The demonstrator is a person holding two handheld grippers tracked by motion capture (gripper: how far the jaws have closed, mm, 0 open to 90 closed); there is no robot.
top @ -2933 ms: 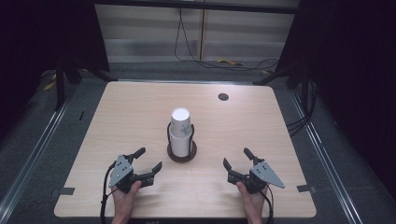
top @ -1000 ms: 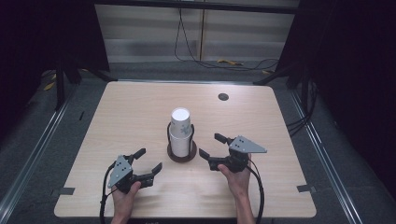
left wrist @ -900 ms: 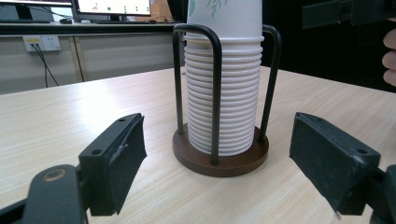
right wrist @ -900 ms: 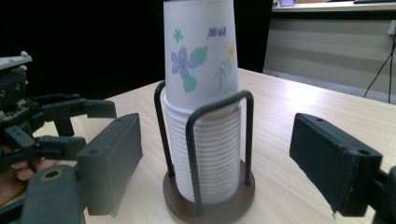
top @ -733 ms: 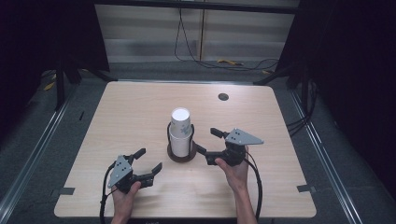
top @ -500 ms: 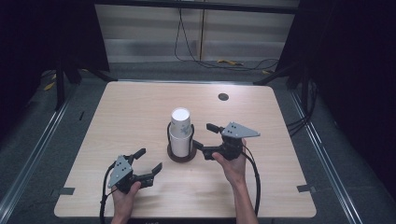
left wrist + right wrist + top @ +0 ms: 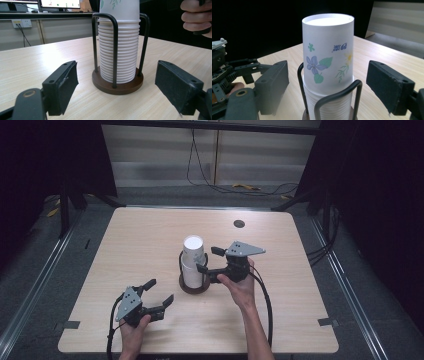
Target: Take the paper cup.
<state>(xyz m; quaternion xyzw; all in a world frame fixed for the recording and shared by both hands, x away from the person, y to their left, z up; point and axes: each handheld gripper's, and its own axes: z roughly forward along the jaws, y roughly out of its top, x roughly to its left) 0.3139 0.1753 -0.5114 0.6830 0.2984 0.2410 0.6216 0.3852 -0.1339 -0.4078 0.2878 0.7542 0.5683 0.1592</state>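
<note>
right tool (image 7: 205, 260) gaping wide, flanking cup stack (image 7: 193, 254) from 3 o'clock, gripping nothing | left tool (image 7: 159, 293) lying wide open on bench (image 7: 140, 240) at 7 o'clock, holding nothing

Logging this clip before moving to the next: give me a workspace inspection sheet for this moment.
Surface: light wooden table, bare apart from a small dark round disc near the far edge.
Job's things: stack of upside-down white paper cups, top one flower-printed, in a black wire holder on a brown round base.
Clutter: nothing seen.
Grippers: right claw open, level with the top cup; left claw open, near the front edge.
Cables: black leads trail from both claws.
Surroundings: dark curtains, grey floor, loose floor cables.
</note>
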